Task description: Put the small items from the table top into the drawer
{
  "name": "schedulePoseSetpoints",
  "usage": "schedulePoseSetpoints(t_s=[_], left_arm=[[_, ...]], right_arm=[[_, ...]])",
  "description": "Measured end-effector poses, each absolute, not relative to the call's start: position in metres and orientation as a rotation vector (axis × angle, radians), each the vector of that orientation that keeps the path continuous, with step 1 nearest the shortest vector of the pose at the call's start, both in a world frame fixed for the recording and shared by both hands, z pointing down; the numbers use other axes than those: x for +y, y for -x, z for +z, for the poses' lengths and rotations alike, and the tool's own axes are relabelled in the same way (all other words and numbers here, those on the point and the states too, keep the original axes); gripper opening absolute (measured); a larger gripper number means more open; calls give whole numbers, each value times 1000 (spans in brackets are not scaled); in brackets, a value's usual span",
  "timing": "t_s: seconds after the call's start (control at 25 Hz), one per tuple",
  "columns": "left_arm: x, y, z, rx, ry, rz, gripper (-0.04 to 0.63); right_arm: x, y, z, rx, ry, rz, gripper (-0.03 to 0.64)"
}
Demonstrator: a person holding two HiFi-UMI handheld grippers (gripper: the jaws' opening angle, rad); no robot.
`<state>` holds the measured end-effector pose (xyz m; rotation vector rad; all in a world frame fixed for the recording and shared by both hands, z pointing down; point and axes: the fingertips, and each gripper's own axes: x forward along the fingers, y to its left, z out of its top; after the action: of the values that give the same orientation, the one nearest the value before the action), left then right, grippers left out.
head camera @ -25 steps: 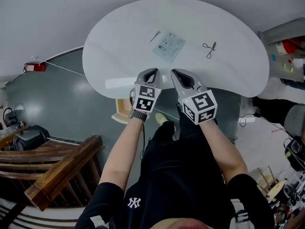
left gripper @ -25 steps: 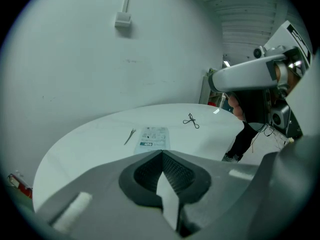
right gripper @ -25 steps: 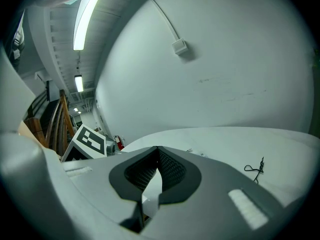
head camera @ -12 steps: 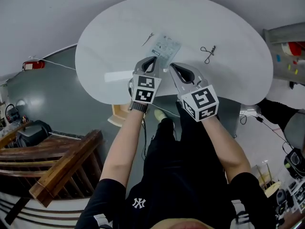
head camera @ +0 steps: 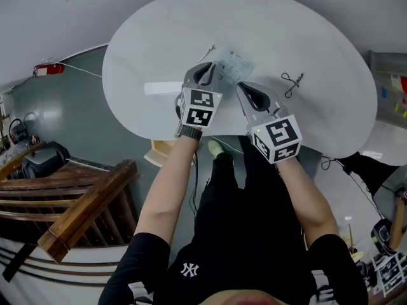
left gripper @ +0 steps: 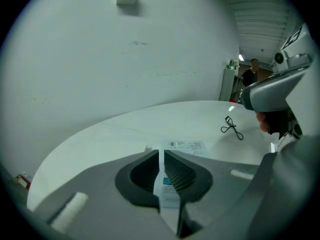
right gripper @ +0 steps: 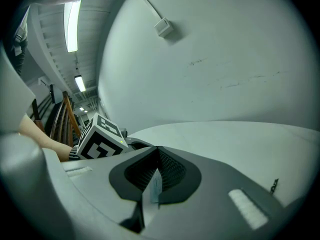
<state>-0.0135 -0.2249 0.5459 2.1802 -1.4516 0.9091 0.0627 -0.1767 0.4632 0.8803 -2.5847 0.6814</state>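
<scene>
Head view: nothing is stowed yet. The packet [head camera: 234, 65], the thin pin [head camera: 207, 50] and the black looped wire piece [head camera: 292, 81] all lie on the white worktop [head camera: 159, 43], so the whole task is left. My left gripper [head camera: 206, 66] sits just beside the packet's left edge, and my right gripper [head camera: 243, 86] is at its near corner. I see no drawer for certain; a tan box [head camera: 160, 152] under the near rim may be it. Both grippers are well inside that rim, with bare worktop all round.

Left gripper view: my jaws are drawn almost together, leaving a narrow slit. The packet's print shows flat through it, so I judge nothing is clamped.

Right gripper view: much the same, jaws nearly closed with a sliver of packet in the slit. My left gripper's cube [right gripper: 100, 141] is close, so the two grippers crowd each other.
</scene>
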Motion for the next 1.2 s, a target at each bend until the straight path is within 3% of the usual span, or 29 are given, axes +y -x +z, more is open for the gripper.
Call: schedulePoseSetpoints(t_s=[1.0,1.2], left_arm=[[-271,40,600,-1422,-2110,1052,48],[-268,37,601,-1418,-2124,1052,15]], right_arm=[[-208,-65,497,-2525,-876,761,21],[-205,-67,497,-2515,-899,757,21]])
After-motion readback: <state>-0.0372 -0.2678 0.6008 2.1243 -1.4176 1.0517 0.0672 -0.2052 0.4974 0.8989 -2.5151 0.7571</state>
